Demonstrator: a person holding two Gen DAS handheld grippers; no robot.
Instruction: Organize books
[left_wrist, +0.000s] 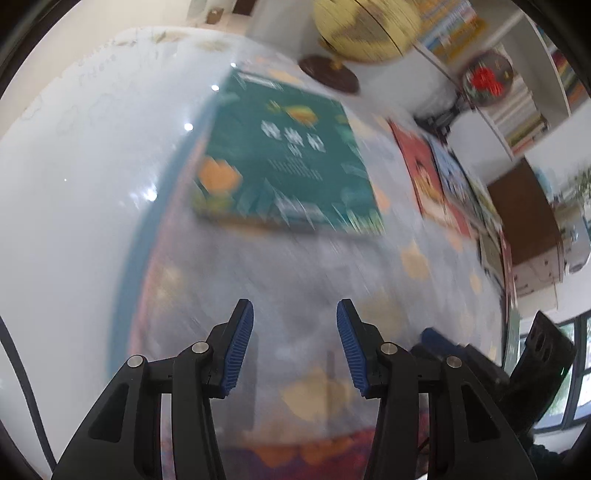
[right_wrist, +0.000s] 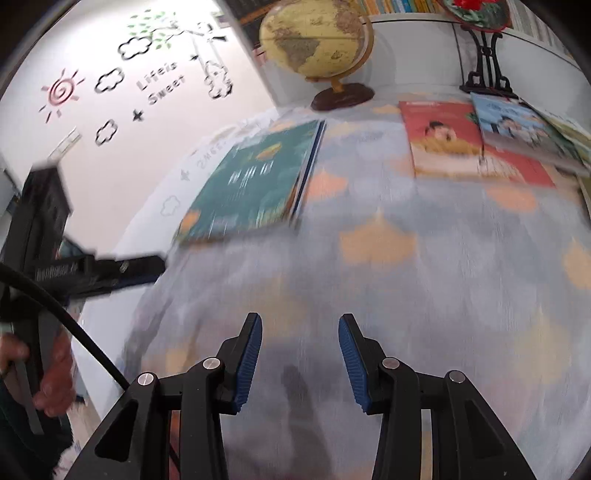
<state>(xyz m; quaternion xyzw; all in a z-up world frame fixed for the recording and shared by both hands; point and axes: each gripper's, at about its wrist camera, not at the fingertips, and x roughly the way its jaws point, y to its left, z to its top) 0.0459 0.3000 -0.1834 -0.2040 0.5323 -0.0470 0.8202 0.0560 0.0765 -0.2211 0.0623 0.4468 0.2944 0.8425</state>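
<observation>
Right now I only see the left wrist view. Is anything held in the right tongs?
Observer: No. The right tongs are open and empty, above the patterned cloth.
Operator: Does the green book lie alone?
Observer: No, it lies on top of at least one more book; other edges show along its right side.
Operator: Who steers my left tongs?
Observer: A hand grips their handle, at the left edge of the right wrist view.

Bright daylight, heavy motion blur

"Life is Sweet" on wall
</observation>
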